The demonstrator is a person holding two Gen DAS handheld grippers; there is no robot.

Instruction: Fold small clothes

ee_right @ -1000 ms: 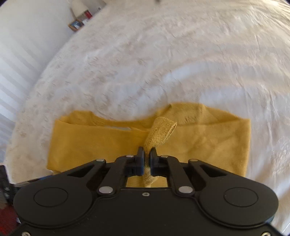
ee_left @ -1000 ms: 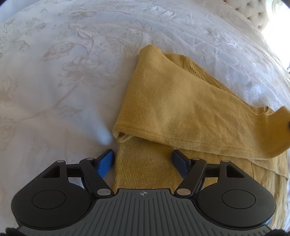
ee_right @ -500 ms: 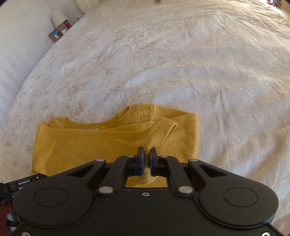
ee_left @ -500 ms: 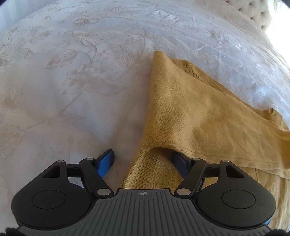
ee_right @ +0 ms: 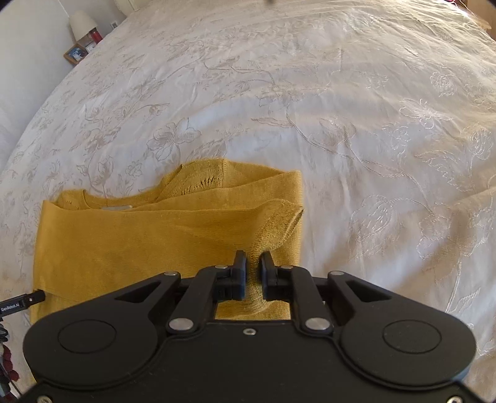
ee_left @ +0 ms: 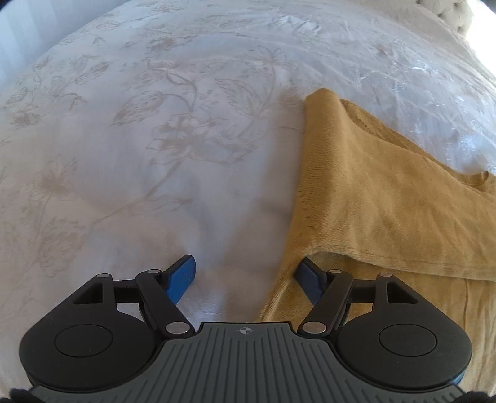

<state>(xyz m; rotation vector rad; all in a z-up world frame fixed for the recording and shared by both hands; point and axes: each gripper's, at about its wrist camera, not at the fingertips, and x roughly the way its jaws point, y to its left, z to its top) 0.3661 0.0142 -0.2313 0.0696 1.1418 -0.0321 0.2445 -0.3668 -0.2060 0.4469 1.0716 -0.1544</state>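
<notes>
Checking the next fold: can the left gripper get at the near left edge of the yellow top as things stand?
Probably yes. The left gripper is open, and the yellow top has its folded edge lying partly between the blue fingers, one finger already under the flap. Only the white bedspread lies around it; nothing blocks the way.

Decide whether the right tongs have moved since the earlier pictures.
Yes. The right tongs have sunk toward the white embroidered bedspread, jaws just opening around the mustard-yellow knitted garment's cuff.

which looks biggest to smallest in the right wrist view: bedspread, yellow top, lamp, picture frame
1. bedspread, fills most of the view
2. yellow top
3. lamp and picture frame: both tiny and far off, look about alike, so unranked
</notes>
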